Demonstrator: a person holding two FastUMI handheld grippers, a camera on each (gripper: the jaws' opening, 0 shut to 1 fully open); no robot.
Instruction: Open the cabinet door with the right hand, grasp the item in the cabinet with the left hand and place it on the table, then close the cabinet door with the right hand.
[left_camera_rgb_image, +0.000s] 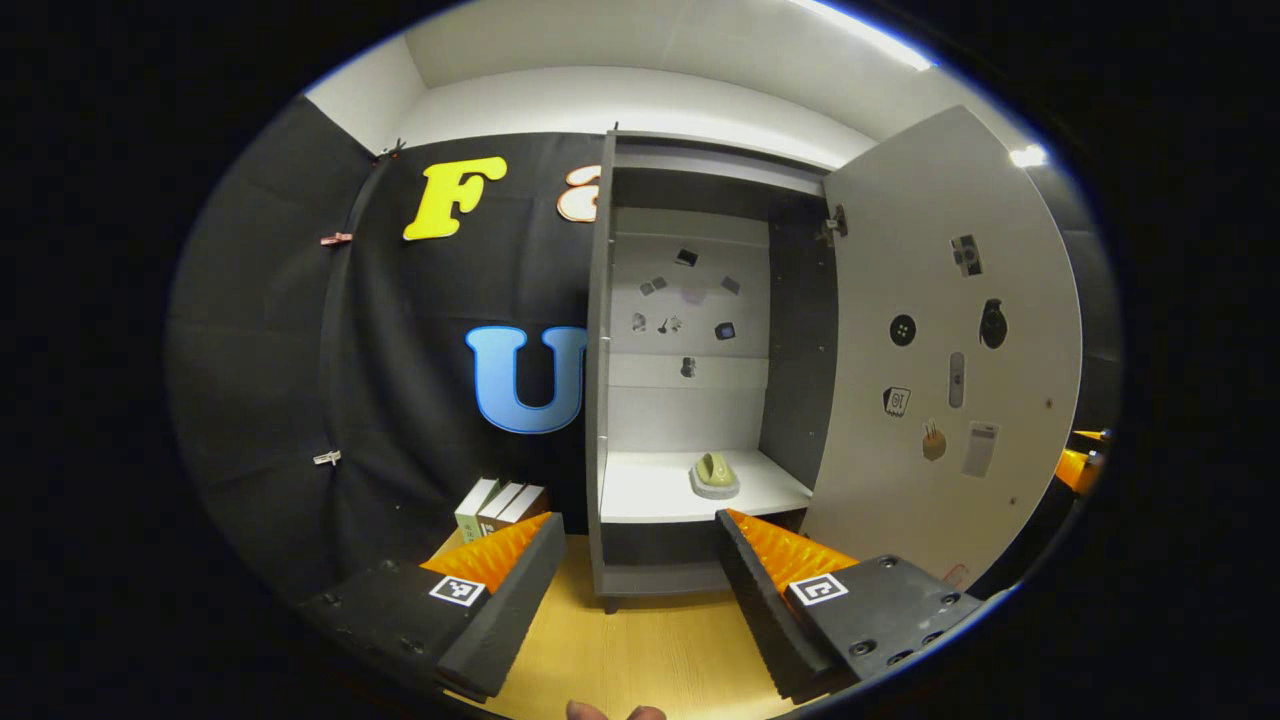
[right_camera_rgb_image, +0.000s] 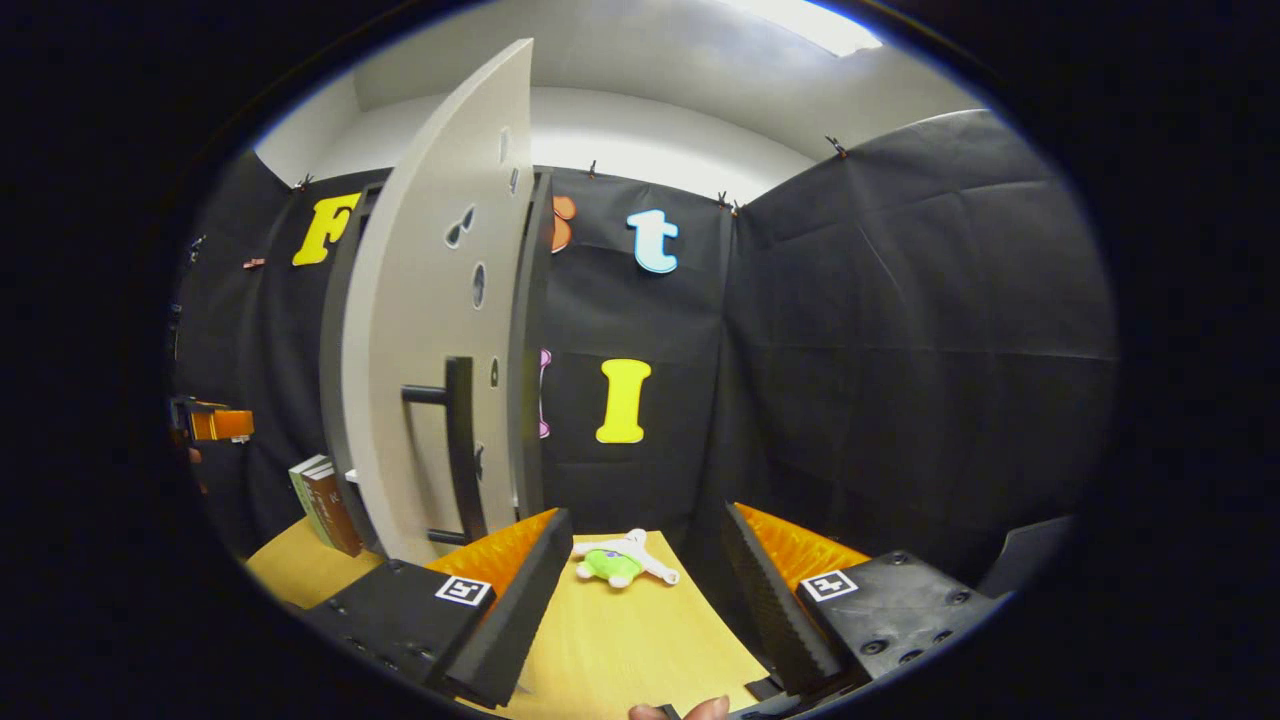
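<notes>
The grey cabinet (left_camera_rgb_image: 602, 400) stands on the wooden table with its door (left_camera_rgb_image: 950, 350) swung wide to the right. On its lower shelf (left_camera_rgb_image: 650, 490) lies a small pale green item (left_camera_rgb_image: 714, 476). My left gripper (left_camera_rgb_image: 630, 590) is open in front of the cabinet, short of the shelf and apart from the item. In the right gripper view the open door (right_camera_rgb_image: 420, 350) shows edge-on at the left, with its dark bar handle (right_camera_rgb_image: 458, 450). My right gripper (right_camera_rgb_image: 640, 590) is open to the right of the door, holding nothing. The other gripper (right_camera_rgb_image: 210, 422) peeks in at the far left.
Several upright books (left_camera_rgb_image: 498, 508) lean beside the cabinet's left wall, and the books (right_camera_rgb_image: 325, 505) also show in the right gripper view. A small green and white plush toy (right_camera_rgb_image: 618, 562) lies on the wooden table (right_camera_rgb_image: 620, 640) ahead of my right gripper. Black cloth walls close the booth.
</notes>
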